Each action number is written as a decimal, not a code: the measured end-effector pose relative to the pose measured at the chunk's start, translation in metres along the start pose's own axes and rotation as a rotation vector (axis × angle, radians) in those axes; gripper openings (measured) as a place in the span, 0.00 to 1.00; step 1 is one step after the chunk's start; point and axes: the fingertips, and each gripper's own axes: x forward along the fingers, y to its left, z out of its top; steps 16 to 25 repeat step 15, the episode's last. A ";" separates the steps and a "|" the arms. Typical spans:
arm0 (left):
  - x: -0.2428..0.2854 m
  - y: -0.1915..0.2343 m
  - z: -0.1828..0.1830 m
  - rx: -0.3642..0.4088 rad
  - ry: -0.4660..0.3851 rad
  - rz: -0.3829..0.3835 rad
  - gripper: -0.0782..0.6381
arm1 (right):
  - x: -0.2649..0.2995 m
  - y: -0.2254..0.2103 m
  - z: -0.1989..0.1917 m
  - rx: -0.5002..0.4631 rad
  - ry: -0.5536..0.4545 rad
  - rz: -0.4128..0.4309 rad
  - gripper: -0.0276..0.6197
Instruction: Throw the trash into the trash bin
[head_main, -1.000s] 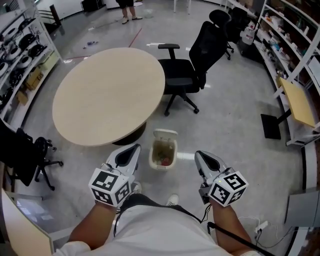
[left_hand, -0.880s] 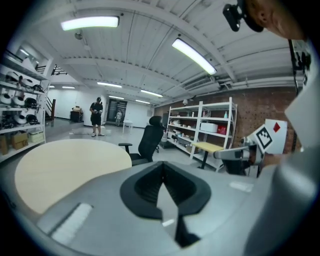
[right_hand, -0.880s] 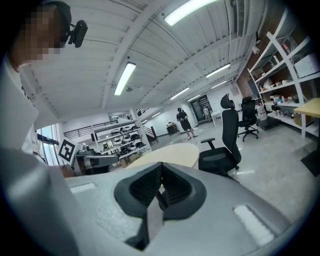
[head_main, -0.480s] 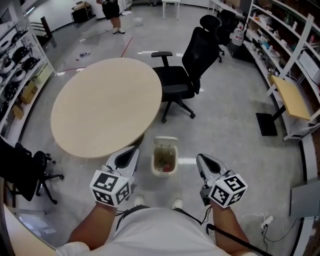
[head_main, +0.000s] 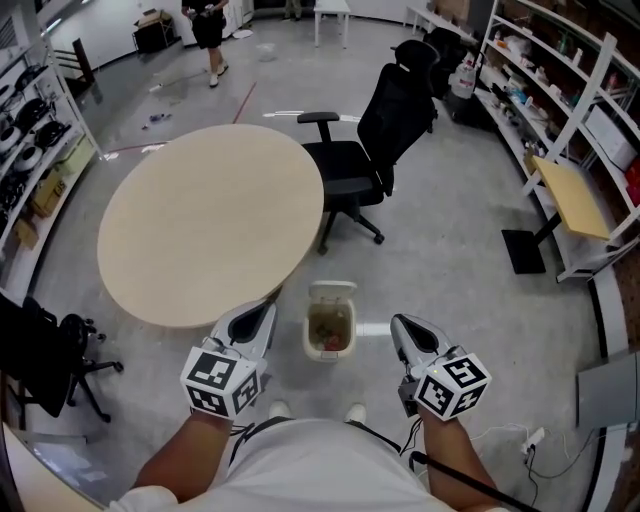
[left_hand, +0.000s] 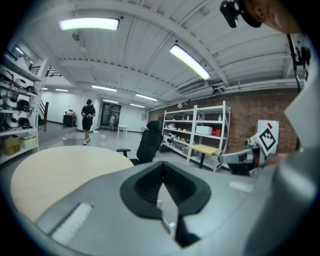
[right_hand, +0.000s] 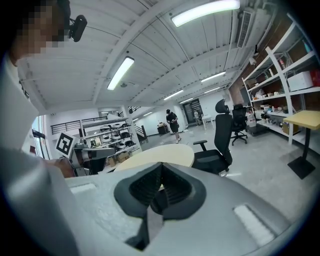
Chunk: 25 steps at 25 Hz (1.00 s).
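Both claws show low in the head view, the left gripper (head_main: 264, 314) and the right gripper (head_main: 401, 327) flanking the trash bin (head_main: 309, 338). The bin stands on the floor just beside the round table (head_main: 210, 220), with trash (head_main: 330, 328) inside it.

Left gripper view: the jaws are pressed together with nothing between them, and the tabletop lies beyond.

Right gripper view: the jaws are likewise together and empty, with an office chair (right_hand: 220, 142) past the table.

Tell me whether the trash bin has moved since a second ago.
No. The trash bin still stands just off the round table's near edge; only the view shifted.
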 end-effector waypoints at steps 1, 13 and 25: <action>0.000 0.001 0.001 0.001 -0.001 -0.003 0.12 | 0.000 0.001 0.001 -0.003 -0.001 -0.002 0.05; -0.002 -0.005 -0.001 0.005 -0.002 -0.040 0.12 | -0.004 0.008 0.001 0.001 -0.021 -0.033 0.05; -0.003 -0.007 -0.002 0.007 0.001 -0.044 0.12 | -0.005 0.010 0.001 0.003 -0.024 -0.033 0.05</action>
